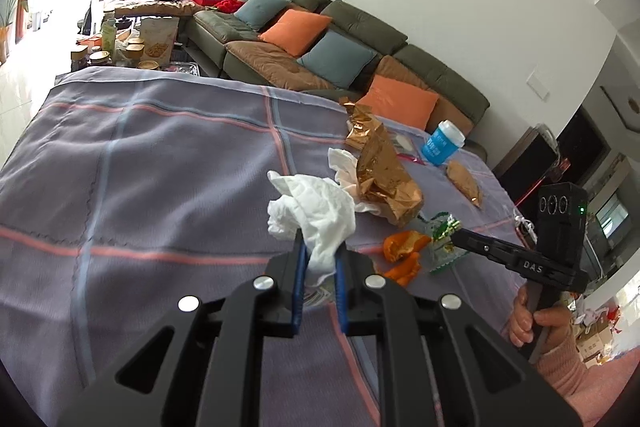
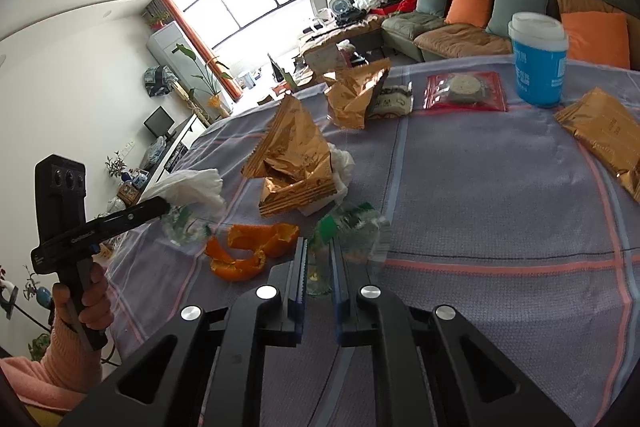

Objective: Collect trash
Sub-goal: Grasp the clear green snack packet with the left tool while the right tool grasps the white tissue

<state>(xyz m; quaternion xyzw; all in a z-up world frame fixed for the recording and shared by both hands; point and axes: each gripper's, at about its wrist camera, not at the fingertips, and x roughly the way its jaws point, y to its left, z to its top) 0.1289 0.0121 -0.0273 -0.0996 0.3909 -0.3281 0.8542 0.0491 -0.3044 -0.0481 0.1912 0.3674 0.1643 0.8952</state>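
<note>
My left gripper is shut on a crumpled white tissue, held above the checked tablecloth. The right wrist view shows that gripper at the left with the tissue in its tip. My right gripper is shut on a clear plastic wrapper with green print; the left wrist view shows it pinching that wrapper. Orange peel lies just left of the right gripper's fingers. A torn gold wrapper sits on another tissue behind the peel.
A second gold wrapper, a red zip bag, a blue cup and a gold packet lie farther back. Another clear wrapper lies under the left gripper. A sofa with cushions stands beyond the table.
</note>
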